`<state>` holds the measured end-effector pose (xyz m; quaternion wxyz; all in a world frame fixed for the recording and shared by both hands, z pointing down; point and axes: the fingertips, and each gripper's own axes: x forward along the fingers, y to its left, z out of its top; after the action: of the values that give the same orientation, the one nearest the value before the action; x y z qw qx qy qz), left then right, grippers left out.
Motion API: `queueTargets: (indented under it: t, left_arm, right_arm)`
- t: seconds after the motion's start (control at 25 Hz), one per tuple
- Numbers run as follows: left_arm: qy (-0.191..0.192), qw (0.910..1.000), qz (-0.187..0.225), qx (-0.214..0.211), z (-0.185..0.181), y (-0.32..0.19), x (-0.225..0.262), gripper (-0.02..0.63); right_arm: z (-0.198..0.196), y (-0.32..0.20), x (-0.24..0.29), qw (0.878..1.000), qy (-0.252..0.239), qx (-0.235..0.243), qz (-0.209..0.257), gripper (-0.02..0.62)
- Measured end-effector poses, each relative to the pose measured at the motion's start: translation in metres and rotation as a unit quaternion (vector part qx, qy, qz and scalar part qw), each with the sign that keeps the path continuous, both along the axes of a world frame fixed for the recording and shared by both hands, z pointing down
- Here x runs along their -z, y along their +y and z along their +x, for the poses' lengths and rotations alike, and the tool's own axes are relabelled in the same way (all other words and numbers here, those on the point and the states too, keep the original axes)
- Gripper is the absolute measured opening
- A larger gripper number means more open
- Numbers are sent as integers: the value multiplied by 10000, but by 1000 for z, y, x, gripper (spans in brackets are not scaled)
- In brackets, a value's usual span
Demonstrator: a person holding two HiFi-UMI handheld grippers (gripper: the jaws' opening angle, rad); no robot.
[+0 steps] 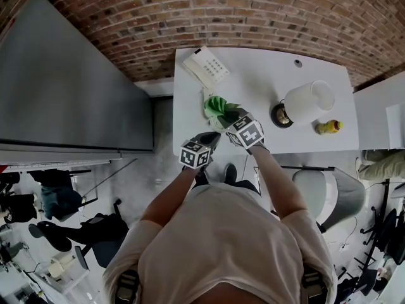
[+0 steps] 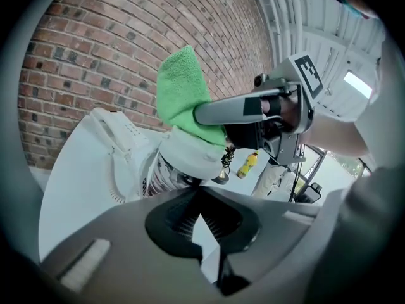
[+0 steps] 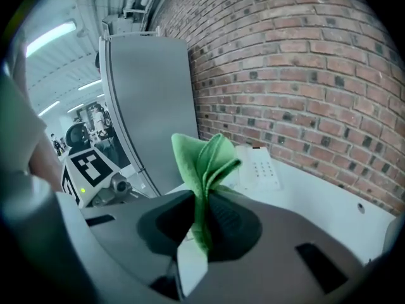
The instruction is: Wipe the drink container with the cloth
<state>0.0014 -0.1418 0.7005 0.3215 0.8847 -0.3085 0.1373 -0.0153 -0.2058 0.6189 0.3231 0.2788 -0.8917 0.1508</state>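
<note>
Drink container (image 2: 180, 157): white top and printed label, tilted, lifted off the white table (image 1: 266, 75). The cloth covers its upper end.
Left gripper (image 2: 199, 196): the jaws are drawn almost together, with their tips pinching the container's lower end. A thin white sliver shows between the pads nearer the camera.
Cloth (image 3: 205, 160): green and folded, standing up in a peak. It drapes over the container's top and touches it.
Right gripper (image 3: 197, 201): the jaws are clamped on the cloth's lower fold. It reaches across from the container's right, and one grey finger lies over the cloth.
In the way: from the head view, the cloth and both marker cubes hide nearly all of the container. Only a pale edge shows beneath the green.
Telephone (image 1: 205, 65): white, on the table just beyond the container, toward the brick wall (image 1: 253, 11).
White rounded vessel (image 1: 308, 102): well to the container's right.
Dark round item (image 1: 280, 115): between the container and the white vessel, touching the vessel. I cannot tell what it is.
Yellow bottle (image 1: 329, 127): lying down, farther right than the vessel.
Grey panel (image 1: 63, 87): off the table, well to the container's left.
</note>
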Motion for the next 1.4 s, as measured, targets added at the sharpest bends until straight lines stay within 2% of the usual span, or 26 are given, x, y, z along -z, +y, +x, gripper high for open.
queueTargets:
  t: [0.44, 0.6, 0.92, 1.2, 1.28, 1.4]
  left_arm:
    - [-7, 10000, 37, -73, 0, -1, 4, 9]
    - [-20, 10000, 15, -55, -2, 0, 0, 9]
    - [7, 10000, 35, -23, -2, 0, 1, 9]
    - [72, 9999, 55, 47, -4, -1, 2, 9]
    - [103, 9999, 50, 92, -5, -2, 3, 9]
    - [117, 9998, 50, 120, -6, -3, 3, 9]
  right_arm:
    - [-4, 31, -1, 9981, -325, -20, -524, 35]
    - [-7, 44, -3, 9955, -609, -187, -702, 35]
    - [-7, 57, -3, 9807, -1316, -717, -1257, 35]
    - [-9, 68, -3, 9731, -1528, -847, -1503, 35]
    - [-9, 69, 3, 9717, -1597, -893, -1495, 35]
    - [-6, 61, 21, 9769, -1576, -902, -1129, 35]
